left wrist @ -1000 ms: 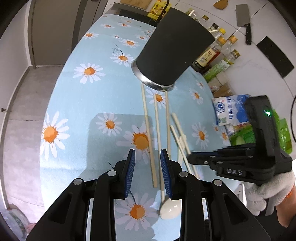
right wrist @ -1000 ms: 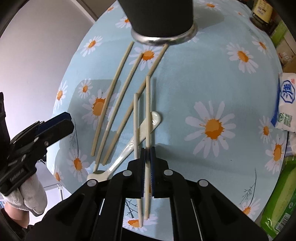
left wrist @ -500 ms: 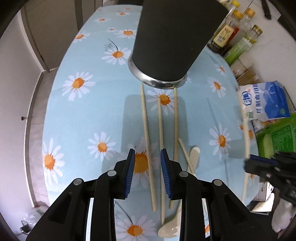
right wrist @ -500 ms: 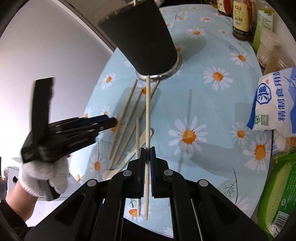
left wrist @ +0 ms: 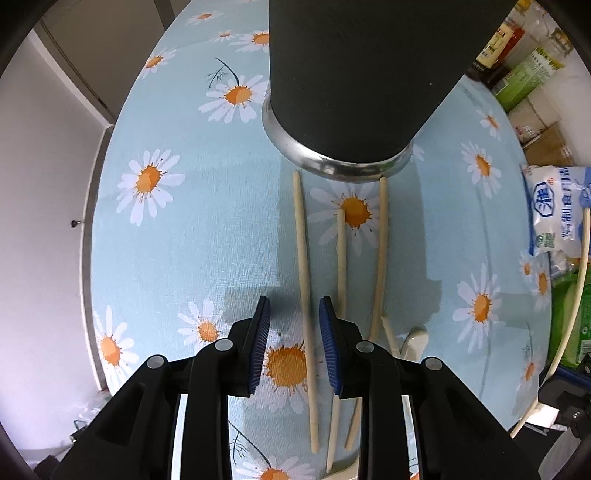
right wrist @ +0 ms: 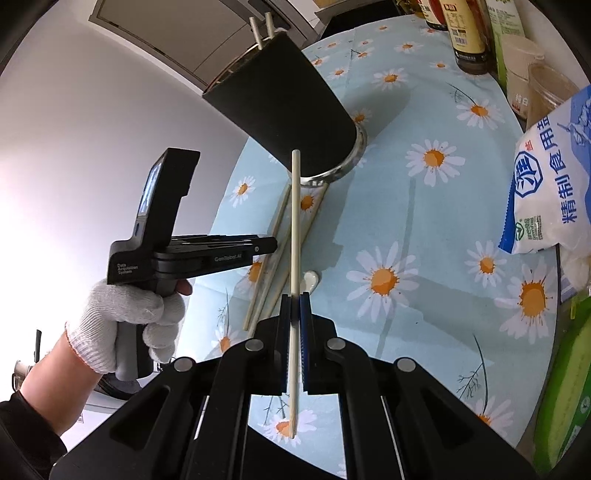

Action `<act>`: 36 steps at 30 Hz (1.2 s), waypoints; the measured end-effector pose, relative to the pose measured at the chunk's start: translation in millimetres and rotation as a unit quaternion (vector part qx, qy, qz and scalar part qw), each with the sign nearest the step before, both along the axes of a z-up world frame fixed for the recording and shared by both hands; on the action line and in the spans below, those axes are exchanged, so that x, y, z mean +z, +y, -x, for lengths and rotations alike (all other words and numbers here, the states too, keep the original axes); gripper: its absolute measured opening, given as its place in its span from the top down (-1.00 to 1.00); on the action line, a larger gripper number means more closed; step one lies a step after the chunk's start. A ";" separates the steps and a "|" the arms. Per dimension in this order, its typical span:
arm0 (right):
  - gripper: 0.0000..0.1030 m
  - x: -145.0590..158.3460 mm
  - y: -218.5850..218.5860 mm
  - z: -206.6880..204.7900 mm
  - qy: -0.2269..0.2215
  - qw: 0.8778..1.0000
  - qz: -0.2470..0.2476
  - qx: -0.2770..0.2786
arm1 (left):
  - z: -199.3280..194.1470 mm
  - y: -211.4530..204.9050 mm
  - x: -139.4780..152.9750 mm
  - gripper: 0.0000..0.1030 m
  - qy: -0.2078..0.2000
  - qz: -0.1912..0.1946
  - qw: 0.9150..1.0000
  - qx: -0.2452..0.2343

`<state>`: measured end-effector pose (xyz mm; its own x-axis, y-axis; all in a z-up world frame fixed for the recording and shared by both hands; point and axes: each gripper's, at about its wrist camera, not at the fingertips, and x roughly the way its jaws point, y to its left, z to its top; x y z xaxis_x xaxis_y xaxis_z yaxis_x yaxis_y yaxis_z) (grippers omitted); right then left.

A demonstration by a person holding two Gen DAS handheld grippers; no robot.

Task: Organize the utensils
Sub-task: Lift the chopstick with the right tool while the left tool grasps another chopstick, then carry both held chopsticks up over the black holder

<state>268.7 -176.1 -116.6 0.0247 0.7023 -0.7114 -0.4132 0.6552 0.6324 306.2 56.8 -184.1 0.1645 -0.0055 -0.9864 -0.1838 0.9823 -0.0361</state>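
**Right claw lifts one chopstick beside the black holder**

At far left in the right wrist view, a hand in a white knit glove grips the left claw, a matte black plastic tool whose side reads "Data Acquisition System" and a faint "GenRobot.AI". In its own view the left claw points down at the counter, which wears a pale blue cloth printed with white and orange daisies. Its ribbed blue pads stand a little apart and have just been narrowing; nothing is pinched, though one chopstick lies on the cloth in the gap between them. Two more thin, round, pale wooden chopsticks lie just to its right, all running toward the holder, a tall matte black cup with a shiny metal base ring. Two stick ends poke from its rim in the right wrist view. The end of a white spoon shows near the sticks.

Right of centre, the right claw is pressed together on a single chopstick, held clear of the cloth with its tip in front of the holder's base.

At far right sits a white and blue plastic bag printed "精制食用盐", with bottles behind it whose labels are too small to read.
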 end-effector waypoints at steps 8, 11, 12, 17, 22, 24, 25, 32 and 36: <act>0.89 -0.2 0.3 -9.0 0.000 1.000 -0.015 0.011 | 3.0 27.0 -1.4 0.93 0.003 0.026 0.999 0.032; 0.89 -0.1 2.6 -13.0 0.000 1.000 -0.016 0.015 | 7.3 32.4 -1.7 0.93 0.001 0.037 0.999 0.036; 0.89 1.3 3.5 -13.8 -0.003 1.000 -0.015 0.018 | 10.1 34.0 -1.7 0.93 0.000 0.045 0.998 0.039; 0.89 8.2 6.1 -16.9 -0.016 0.999 -0.013 0.025 | 29.7 33.1 13.8 0.93 -0.026 0.072 0.996 0.041; 0.89 9.8 12.5 -23.0 -0.022 0.999 -0.013 0.029 | 57.7 31.7 40.6 0.93 -0.075 0.086 0.992 0.054; 0.89 10.7 18.3 -25.9 -0.025 0.999 -0.014 0.037 | 61.8 35.2 51.4 0.93 -0.101 0.098 0.988 0.064; 0.89 11.1 20.8 -26.5 -0.027 0.999 -0.012 0.040 | 65.7 37.0 54.2 0.93 -0.110 0.103 0.986 0.068; 0.89 23.8 35.4 -28.2 -0.053 0.997 -0.018 0.060 | 81.2 22.4 86.2 0.93 -0.182 0.125 0.972 0.078; 0.89 35.1 42.0 -31.0 -0.064 0.995 -0.039 0.065 | 80.5 16.9 103.6 0.93 -0.208 0.122 0.968 0.066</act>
<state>299.7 -134.1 -81.5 0.0164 0.7585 -0.6515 -0.5721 0.5415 0.6161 225.7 73.7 -80.5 0.5623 -0.1818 -0.8067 -0.2262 0.9045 -0.3615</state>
